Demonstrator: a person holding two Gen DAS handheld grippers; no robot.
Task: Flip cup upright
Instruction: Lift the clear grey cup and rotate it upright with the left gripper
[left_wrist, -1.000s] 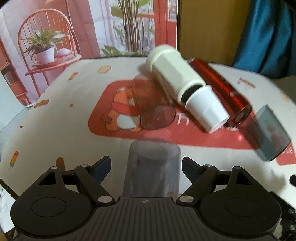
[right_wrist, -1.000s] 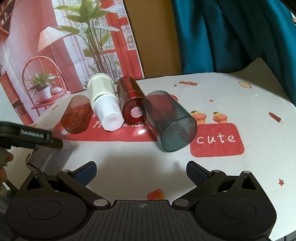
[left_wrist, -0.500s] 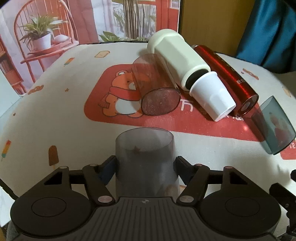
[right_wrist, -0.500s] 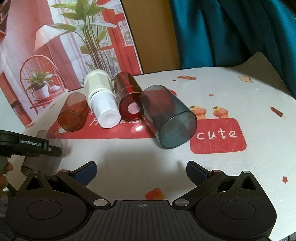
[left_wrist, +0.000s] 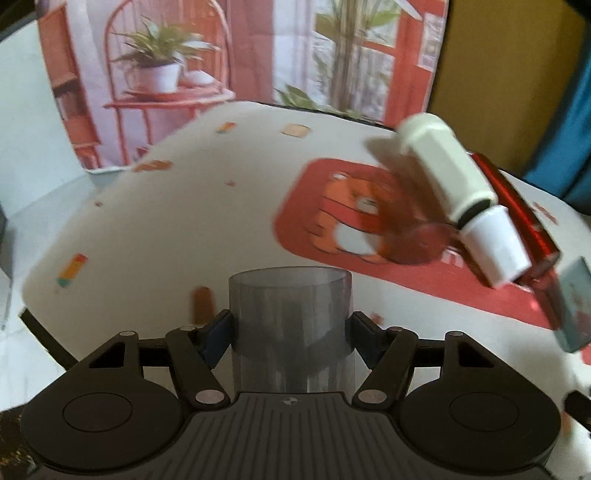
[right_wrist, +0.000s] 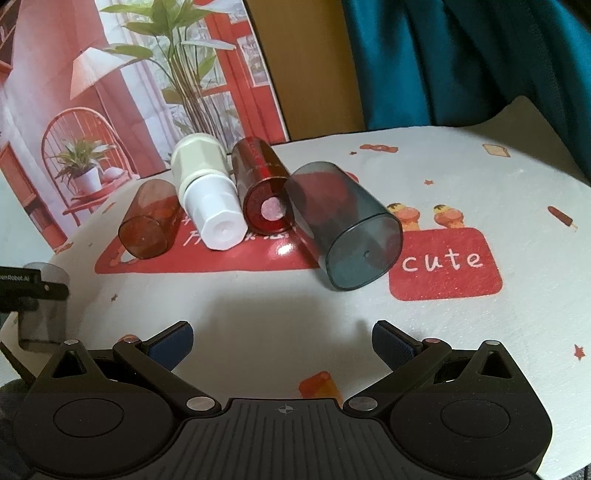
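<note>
A smoky grey translucent cup (left_wrist: 291, 328) is being clamped upright between the fingers of the left gripper (left_wrist: 291, 334), at 6 o'clock near the tablecloth (left_wrist: 177, 229) edge. The right gripper (right_wrist: 282, 341) is being held spread, with nothing between its fingers. Farther off, at 1 o'clock, a blue-grey cup (right_wrist: 351, 229), red bottle (right_wrist: 262, 192), white bottle (right_wrist: 210, 199) and brown cup (right_wrist: 149, 221) are lying sideways.

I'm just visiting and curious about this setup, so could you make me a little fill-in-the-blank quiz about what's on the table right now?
1. The left gripper is shut on a see-through ____ cup.
2. The right gripper is open and holds ____.
3. The dark blue-grey cup lies on its ____.
4. The word on the red patch of the tablecloth reads ____.

Missing words: grey; nothing; side; cute
</note>
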